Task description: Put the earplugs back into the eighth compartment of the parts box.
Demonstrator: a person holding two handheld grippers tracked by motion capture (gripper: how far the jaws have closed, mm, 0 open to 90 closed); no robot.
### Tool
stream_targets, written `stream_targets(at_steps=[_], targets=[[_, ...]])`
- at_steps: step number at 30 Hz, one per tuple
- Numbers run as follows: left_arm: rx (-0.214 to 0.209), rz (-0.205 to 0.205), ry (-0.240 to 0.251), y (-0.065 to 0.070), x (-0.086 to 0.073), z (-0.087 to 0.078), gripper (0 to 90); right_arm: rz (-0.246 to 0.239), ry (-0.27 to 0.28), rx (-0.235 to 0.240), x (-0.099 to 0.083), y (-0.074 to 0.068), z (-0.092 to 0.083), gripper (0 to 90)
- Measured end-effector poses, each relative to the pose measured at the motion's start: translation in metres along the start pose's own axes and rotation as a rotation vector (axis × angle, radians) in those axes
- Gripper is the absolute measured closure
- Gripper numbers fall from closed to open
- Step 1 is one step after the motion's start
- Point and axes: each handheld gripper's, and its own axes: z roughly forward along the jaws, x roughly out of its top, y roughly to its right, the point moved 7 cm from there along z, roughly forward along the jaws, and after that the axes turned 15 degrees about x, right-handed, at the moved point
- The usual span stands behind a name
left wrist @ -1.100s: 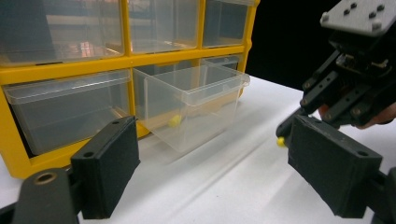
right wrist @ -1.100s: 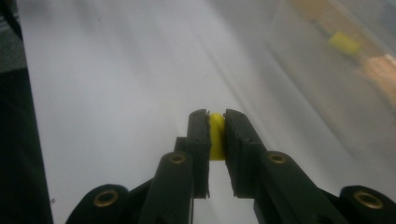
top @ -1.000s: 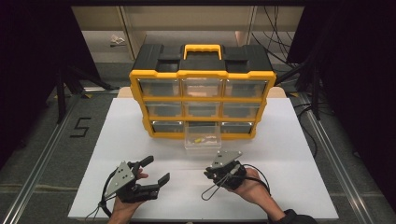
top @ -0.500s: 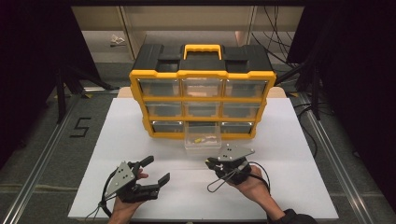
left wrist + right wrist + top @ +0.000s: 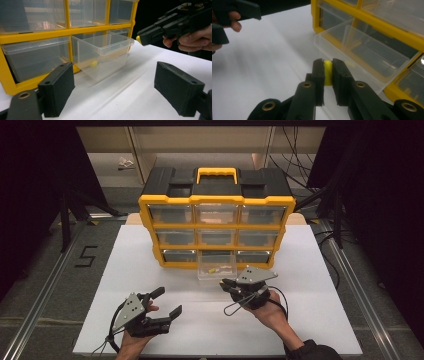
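**Yellow piece clamped beside the open drawer**

Small yellow plastic piece sits pinched between the black pads of your right gripper, which is closed on it just in front of the clear plastic drawer pulled out of the bottom row of the yellow-and-black parts cabinet. Another small yellow item lies inside that drawer. Your left gripper rests low over the white tabletop, well apart from the drawer, its jaws spread wide with nothing between them.
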Motion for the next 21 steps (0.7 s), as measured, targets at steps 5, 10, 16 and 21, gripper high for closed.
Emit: stream_targets(at_steps=[5, 10, 16, 21], targets=[[0.000, 0.001, 0.000, 0.000, 0.000, 0.000, 16.3, 0.010, 0.024, -0.010, 0.005, 0.006, -0.001, 81.1], [0.001, 0.000, 0.000, 0.000, 0.000, 0.000, 16.3, 0.012, 0.041, -0.018, 0.011, 0.010, 0.001, 81.0], [0.002, 0.000, -0.001, -0.001, 0.000, 0.000, 16.3, 0.015, 0.062, -0.024, 0.020, 0.017, 0.002, 81.0], [0.001, -0.001, -0.001, 0.000, 0.000, 0.000, 16.3, 0.030, 0.085, -0.029, 0.025, 0.023, 0.002, 81.0]])
